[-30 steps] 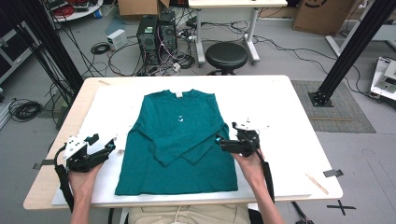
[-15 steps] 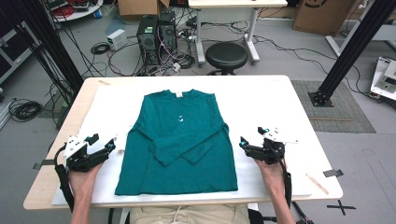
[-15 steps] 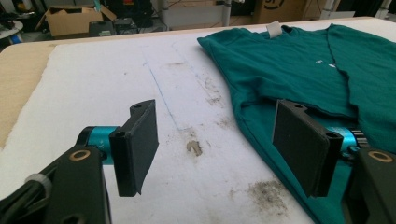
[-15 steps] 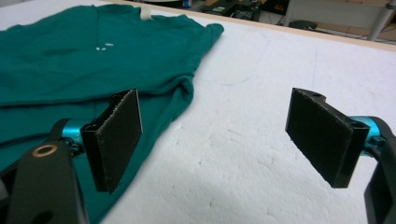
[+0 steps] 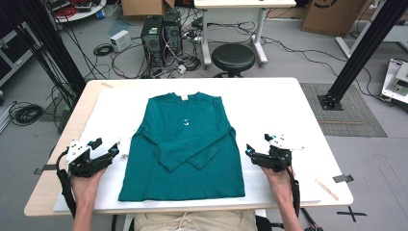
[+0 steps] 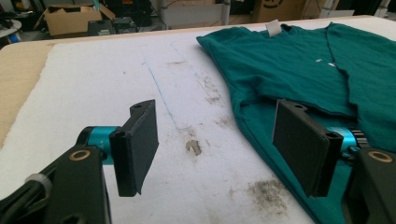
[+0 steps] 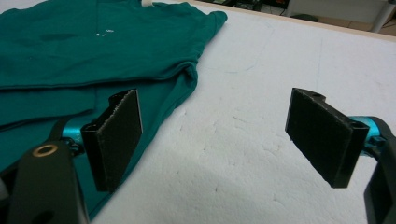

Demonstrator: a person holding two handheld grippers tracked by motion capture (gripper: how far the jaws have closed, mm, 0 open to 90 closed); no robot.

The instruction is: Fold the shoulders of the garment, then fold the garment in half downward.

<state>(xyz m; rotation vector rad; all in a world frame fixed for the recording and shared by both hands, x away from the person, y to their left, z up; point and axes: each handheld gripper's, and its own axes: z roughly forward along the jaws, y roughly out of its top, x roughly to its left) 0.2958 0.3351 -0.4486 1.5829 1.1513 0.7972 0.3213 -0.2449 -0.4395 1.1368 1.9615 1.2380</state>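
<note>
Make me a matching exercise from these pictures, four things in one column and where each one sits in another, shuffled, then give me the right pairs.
Things:
1. green shirt
2. left gripper
3. right gripper
4. black stool

Places:
A. on the floor beyond the table's far edge
B. spread flat mid-table, sleeves folded across the front
C. open, over the white pad just off the shirt's right edge in the high view
D. open, over the white pad just off the shirt's left edge in the high view

Pairs: 1-B, 2-D, 3-C, 4-A

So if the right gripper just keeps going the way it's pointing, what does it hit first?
Probably the shirt: the right gripper points at its near side edge across a short strip of bare white mat. Its height above the mat is unclear.
</note>
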